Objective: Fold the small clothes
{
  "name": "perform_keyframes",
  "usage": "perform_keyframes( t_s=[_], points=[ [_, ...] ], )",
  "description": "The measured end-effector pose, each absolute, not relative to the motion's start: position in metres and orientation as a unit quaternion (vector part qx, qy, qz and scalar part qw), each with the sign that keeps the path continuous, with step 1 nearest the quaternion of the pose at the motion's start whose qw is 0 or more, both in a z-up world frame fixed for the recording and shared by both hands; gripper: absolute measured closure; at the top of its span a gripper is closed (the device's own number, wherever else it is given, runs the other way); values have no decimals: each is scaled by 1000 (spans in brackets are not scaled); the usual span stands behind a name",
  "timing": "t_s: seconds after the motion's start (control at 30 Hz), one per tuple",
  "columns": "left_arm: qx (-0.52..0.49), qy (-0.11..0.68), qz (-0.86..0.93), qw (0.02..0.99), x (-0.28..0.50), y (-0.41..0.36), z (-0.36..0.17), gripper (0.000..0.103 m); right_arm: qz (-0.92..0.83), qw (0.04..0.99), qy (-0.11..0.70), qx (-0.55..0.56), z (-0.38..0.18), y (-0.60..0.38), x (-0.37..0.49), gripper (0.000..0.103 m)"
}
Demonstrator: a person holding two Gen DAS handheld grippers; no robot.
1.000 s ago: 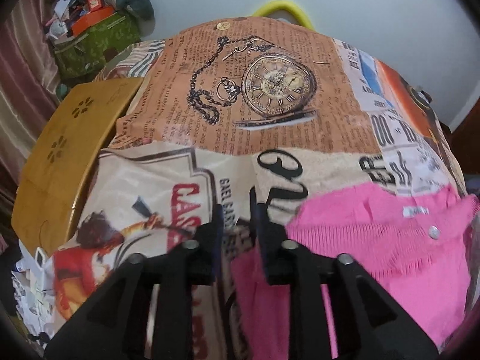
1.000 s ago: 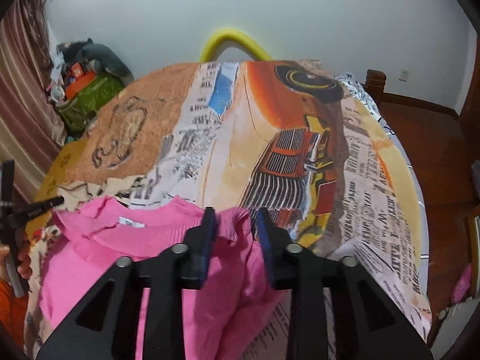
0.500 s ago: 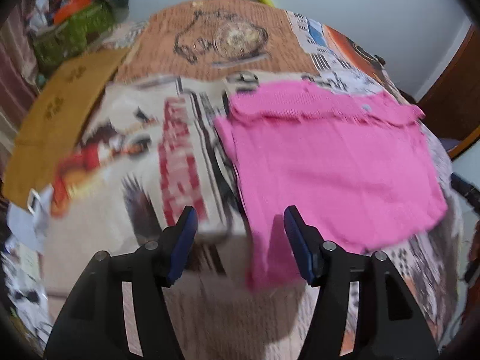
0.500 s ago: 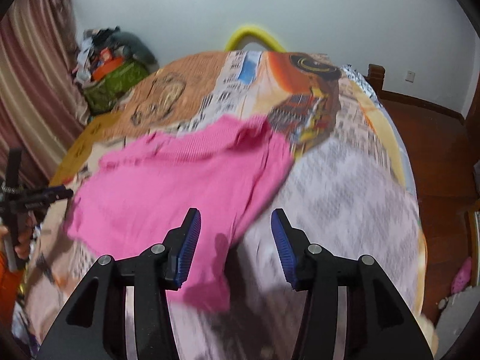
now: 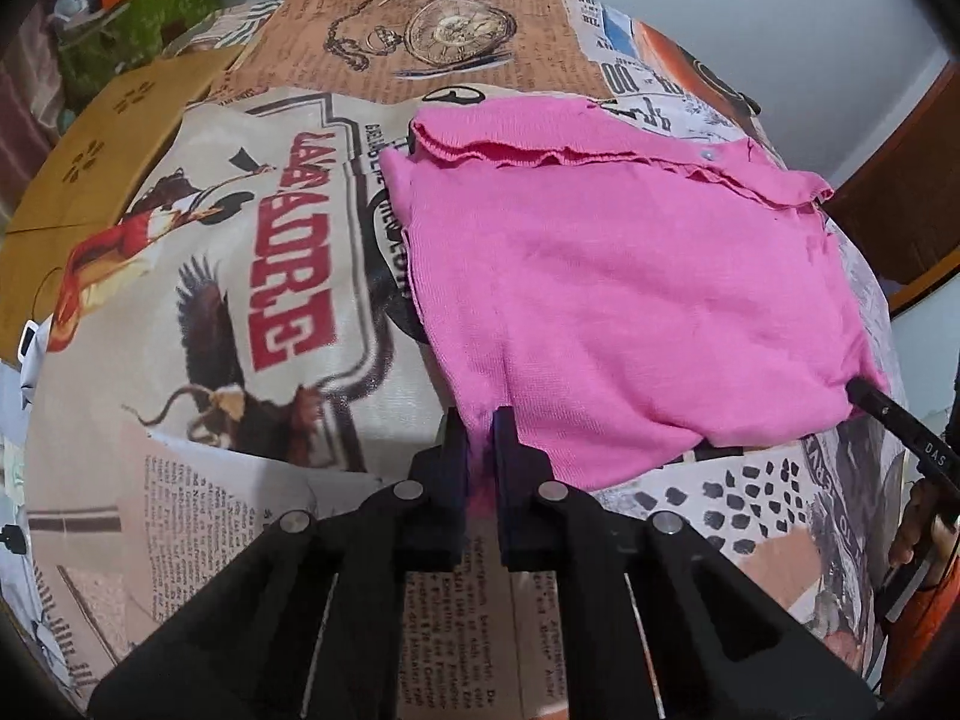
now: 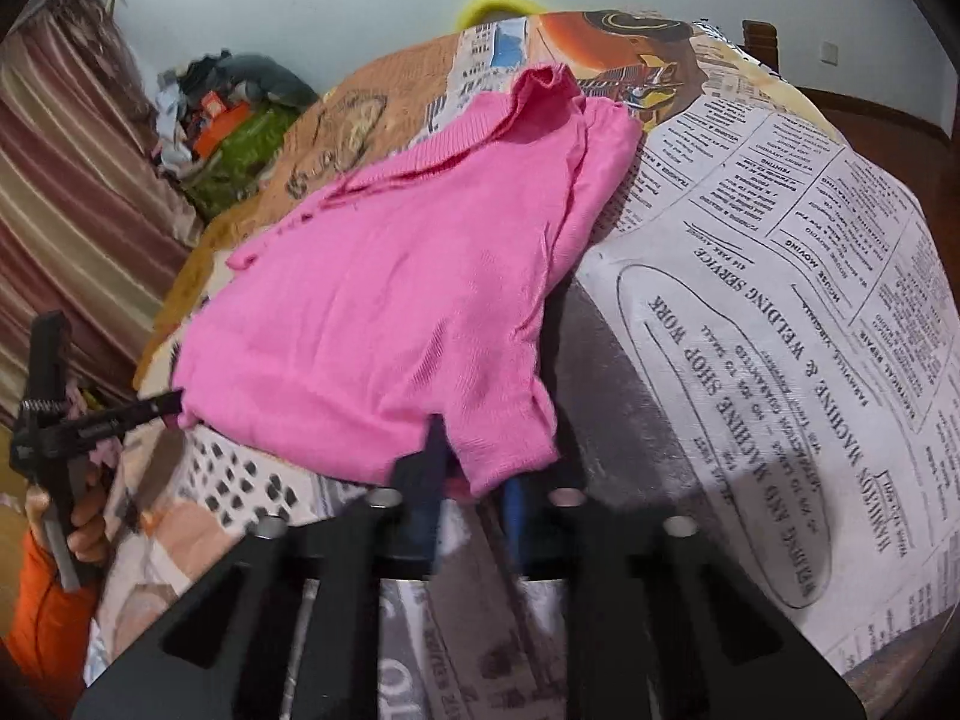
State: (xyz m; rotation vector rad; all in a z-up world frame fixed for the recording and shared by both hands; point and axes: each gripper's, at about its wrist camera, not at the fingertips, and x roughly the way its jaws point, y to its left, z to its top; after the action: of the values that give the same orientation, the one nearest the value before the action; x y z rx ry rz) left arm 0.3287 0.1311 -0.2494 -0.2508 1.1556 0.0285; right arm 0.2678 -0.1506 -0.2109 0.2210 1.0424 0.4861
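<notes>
Gripping the near corners of the pink sweater (image 5: 624,300), the left gripper (image 5: 478,438) and right gripper (image 6: 465,462) have both closed on its hem, where half a second ago they hung open above it. The sweater lies flat on the printed tablecloth (image 5: 240,240), collar toward the far edge. With both corners held, folding the hem up toward the collar looks ready to begin.
</notes>
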Motion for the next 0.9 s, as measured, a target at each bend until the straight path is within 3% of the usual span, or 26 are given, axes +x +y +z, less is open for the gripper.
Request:
perform_keyframes(
  t_s=[0.4,0.73,0.9],
  points=[
    [-83,496,32,864,280,139,-204,96,235,851,462,83,-191,-168,229,100],
    [-50,546,64,834,244,158,-237,96,233,835,496,49,-197,-160,204,100],
    [-63,537,78,838,240,180,-227,94,204,839,504,21,-196,-169,205,96]
  ],
)
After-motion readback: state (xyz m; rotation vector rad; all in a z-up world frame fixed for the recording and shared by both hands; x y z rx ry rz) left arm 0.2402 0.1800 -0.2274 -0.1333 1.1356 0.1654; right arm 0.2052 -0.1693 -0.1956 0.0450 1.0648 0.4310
